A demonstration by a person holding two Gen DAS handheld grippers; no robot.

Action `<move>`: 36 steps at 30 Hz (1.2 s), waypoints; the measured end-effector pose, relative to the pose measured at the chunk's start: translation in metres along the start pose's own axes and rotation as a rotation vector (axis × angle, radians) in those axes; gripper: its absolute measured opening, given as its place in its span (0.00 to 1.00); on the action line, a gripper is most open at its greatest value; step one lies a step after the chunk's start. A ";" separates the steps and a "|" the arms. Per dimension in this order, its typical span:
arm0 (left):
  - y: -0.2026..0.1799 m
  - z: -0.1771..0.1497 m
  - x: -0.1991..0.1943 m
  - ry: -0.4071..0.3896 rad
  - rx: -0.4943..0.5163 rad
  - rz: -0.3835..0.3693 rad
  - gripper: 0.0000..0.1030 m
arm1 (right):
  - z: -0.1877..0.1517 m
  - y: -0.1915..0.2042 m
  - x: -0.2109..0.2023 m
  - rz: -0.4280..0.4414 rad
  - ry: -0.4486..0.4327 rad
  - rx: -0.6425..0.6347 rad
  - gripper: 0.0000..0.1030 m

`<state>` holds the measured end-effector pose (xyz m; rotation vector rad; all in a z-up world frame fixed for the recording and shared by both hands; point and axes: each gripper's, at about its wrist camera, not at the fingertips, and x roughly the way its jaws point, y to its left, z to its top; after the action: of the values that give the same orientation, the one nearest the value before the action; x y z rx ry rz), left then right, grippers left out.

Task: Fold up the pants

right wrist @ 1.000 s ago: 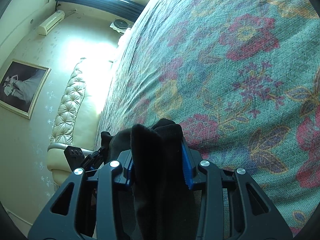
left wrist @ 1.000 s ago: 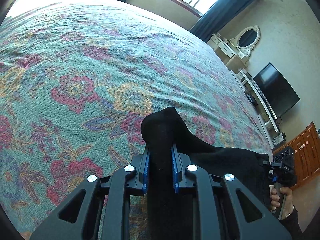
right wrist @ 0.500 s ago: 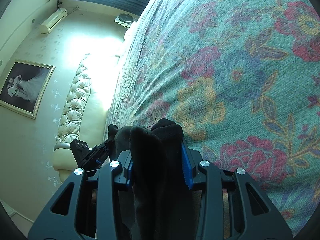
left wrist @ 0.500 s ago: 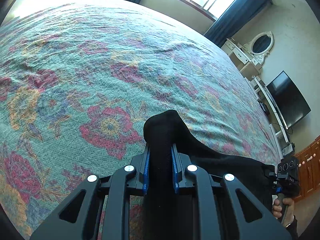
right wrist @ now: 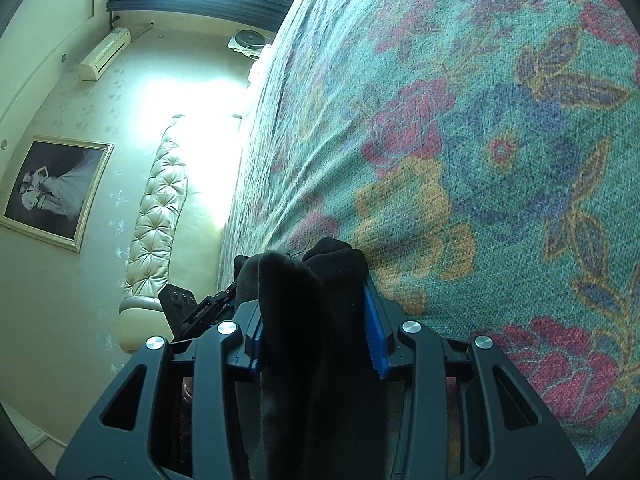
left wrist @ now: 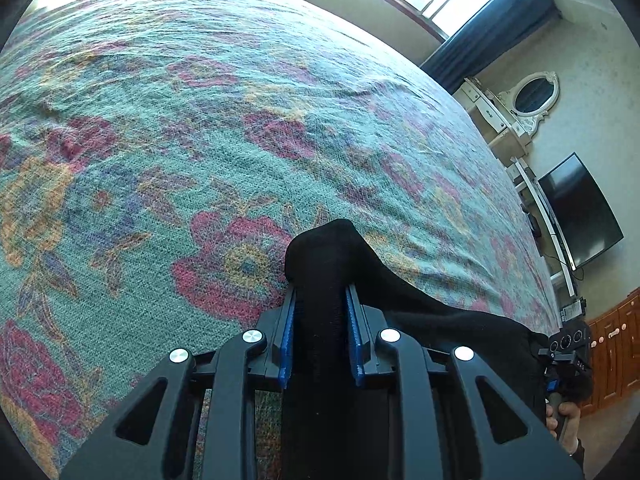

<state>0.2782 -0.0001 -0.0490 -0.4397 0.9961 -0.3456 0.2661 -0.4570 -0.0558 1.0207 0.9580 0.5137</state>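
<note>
Floral bedspread (left wrist: 168, 128); oval mirror (left wrist: 535, 94); TV (left wrist: 580, 208); framed picture (right wrist: 56, 190).

Both grippers carried the pants farther across the bed

In the left wrist view the red flower (left wrist: 236, 264) on the bedspread (left wrist: 160, 120), earlier well ahead and to the left, lay just beside the bunched black pants (left wrist: 324, 256) in the left gripper (left wrist: 320, 300), whose jaws were opening around the cloth. In the right wrist view a yellow bloom (right wrist: 404, 200) had slid in next to the right gripper (right wrist: 316, 312), its jaws also easing apart with cloth between them.
</note>
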 end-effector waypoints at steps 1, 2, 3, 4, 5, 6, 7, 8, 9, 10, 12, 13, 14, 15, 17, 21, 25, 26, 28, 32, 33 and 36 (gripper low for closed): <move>0.003 0.000 0.000 0.004 -0.004 -0.016 0.28 | -0.001 -0.001 -0.001 0.002 -0.002 0.002 0.41; 0.006 0.000 -0.002 0.006 -0.008 -0.034 0.28 | -0.002 -0.001 -0.002 0.006 -0.003 0.003 0.45; 0.009 -0.001 -0.004 0.005 -0.015 -0.056 0.30 | -0.003 -0.001 -0.004 0.011 -0.005 0.005 0.50; 0.012 -0.003 -0.008 -0.002 -0.022 -0.073 0.31 | -0.006 -0.003 -0.009 0.021 -0.009 0.010 0.53; 0.015 -0.006 -0.013 -0.011 -0.033 -0.081 0.32 | -0.008 -0.004 -0.013 0.034 -0.016 0.020 0.58; 0.018 -0.010 -0.019 -0.019 -0.045 -0.089 0.33 | -0.010 -0.006 -0.018 0.048 -0.024 0.035 0.63; 0.023 -0.014 -0.025 -0.021 -0.058 -0.102 0.34 | -0.013 -0.007 -0.024 0.063 -0.031 0.046 0.65; 0.028 -0.018 -0.032 -0.020 -0.076 -0.117 0.34 | -0.017 -0.008 -0.030 0.069 -0.034 0.053 0.68; 0.033 -0.024 -0.038 -0.020 -0.094 -0.132 0.36 | -0.022 -0.010 -0.037 0.066 -0.032 0.055 0.69; 0.038 -0.031 -0.045 -0.017 -0.112 -0.146 0.40 | -0.028 -0.011 -0.042 0.055 -0.025 0.053 0.70; 0.049 -0.047 -0.059 -0.011 -0.144 -0.160 0.42 | -0.042 -0.013 -0.051 0.043 -0.003 0.044 0.71; 0.054 -0.056 -0.066 -0.008 -0.162 -0.167 0.42 | -0.050 -0.014 -0.054 0.040 0.010 0.040 0.71; 0.058 -0.066 -0.072 -0.002 -0.180 -0.176 0.42 | -0.059 -0.015 -0.055 0.039 0.024 0.038 0.71; 0.060 -0.075 -0.078 0.004 -0.194 -0.184 0.42 | -0.068 -0.015 -0.056 0.043 0.038 0.035 0.72; 0.064 -0.094 -0.088 0.015 -0.216 -0.191 0.42 | -0.083 -0.014 -0.054 0.059 0.074 0.028 0.75; 0.061 -0.123 -0.100 0.029 -0.241 -0.204 0.42 | -0.103 -0.007 -0.051 0.064 0.094 0.000 0.80; 0.052 -0.137 -0.103 0.021 -0.274 -0.221 0.43 | -0.110 -0.001 -0.046 0.031 0.106 -0.032 0.80; 0.050 -0.138 -0.103 0.023 -0.290 -0.239 0.43 | -0.112 0.001 -0.046 0.019 0.111 -0.044 0.79; 0.045 -0.142 -0.102 0.035 -0.315 -0.274 0.43 | -0.115 0.003 -0.045 -0.001 0.119 -0.057 0.77; 0.029 -0.144 -0.101 0.024 -0.270 -0.316 0.59 | -0.119 0.003 -0.044 -0.024 0.129 -0.071 0.67; 0.028 -0.143 -0.100 0.020 -0.274 -0.323 0.62 | -0.119 0.001 -0.045 -0.023 0.126 -0.068 0.64; 0.034 -0.140 -0.097 0.005 -0.351 -0.386 0.73 | -0.116 -0.006 -0.050 -0.012 0.121 -0.054 0.59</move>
<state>0.1114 0.0473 -0.0617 -0.9566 0.9776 -0.5197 0.1411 -0.4414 -0.0616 0.9427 1.0509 0.5934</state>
